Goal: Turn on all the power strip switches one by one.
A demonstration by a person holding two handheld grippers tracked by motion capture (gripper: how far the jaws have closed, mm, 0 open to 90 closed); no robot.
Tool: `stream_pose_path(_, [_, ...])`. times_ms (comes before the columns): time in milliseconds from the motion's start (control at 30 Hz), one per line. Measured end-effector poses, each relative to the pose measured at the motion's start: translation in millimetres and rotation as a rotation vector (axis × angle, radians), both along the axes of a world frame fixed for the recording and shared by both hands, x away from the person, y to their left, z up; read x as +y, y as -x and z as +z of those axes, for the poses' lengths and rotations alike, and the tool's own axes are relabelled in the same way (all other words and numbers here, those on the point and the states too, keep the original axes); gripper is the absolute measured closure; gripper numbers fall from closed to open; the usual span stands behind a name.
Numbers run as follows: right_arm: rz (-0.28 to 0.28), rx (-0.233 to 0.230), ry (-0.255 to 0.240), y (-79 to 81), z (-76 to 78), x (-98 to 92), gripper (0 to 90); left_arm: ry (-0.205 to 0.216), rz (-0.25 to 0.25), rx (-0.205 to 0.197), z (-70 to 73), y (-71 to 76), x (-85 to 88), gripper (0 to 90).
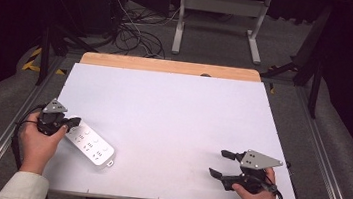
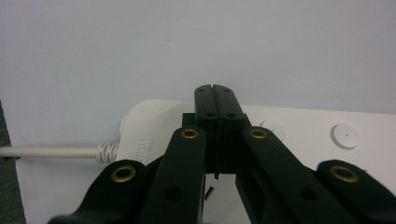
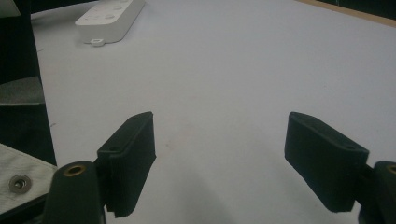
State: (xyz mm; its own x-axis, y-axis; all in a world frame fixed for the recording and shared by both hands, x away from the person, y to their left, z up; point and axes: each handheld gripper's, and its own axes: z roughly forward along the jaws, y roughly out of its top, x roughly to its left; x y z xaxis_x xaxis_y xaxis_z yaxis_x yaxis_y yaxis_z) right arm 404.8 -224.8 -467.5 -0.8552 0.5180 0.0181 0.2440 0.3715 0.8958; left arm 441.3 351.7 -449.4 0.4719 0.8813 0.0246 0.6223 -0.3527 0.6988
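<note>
So there's a white power strip (image 1: pixel 90 145) lying at an angle near the desk's (image 1: pixel 173 114) left edge, toward the front-left corner, with its cord end pointing at the left edge and its far end aimed toward the middle of the front edge. The left tongs (image 1: pixel 72 124) sit right over the cord end of it, jaws pressed completely together with nothing pinched between them. In the left gripper view the closed tips (image 2: pixel 215 100) hang over the strip's (image 2: pixel 299 140) rounded end, just past where the white cable (image 2: pixel 51 151) plugs into it, and a couple of round buttons show off to the side; can't really tell if the tips actually touch the plastic. The right tongs (image 1: pixel 221 163) are way over by the front-right corner, well apart from the strip, jaws spread wide and holding nothing. In the right gripper view both pads (image 3: pixel 133 154) hover over bare desk, and the strip (image 3: pixel 109 18) sits far off at the top left.
</note>
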Motion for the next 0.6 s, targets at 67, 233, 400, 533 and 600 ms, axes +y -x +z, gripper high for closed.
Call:
stream_pose_path(67, [0.000,0.000,0.000,0.0,0.0,0.0,25.1,-0.005,0.004,0.003,-1.4,-1.0,-0.1,89.9])
stream_pose_path(233, [0.000,0.000,-0.001,0.0,0.1,-0.2,25.1,-0.012,0.010,0.013,-5.4,-3.4,-0.9,89.9])
stream_pose_path(400, [0.001,0.000,0.000,0.1,0.1,-0.2,24.9,-0.013,0.010,0.009,-6.0,-4.5,-1.1,89.9])
stream_pose_path(533, [0.003,-0.001,-0.003,0.1,0.2,-0.5,24.9,-0.012,0.015,0.003,-6.8,-4.2,-1.5,90.0])
stream_pose_path(600, [0.003,-0.001,-0.002,0.2,0.2,-0.5,24.9,-0.016,0.011,0.000,-7.1,-4.2,-1.6,90.0])
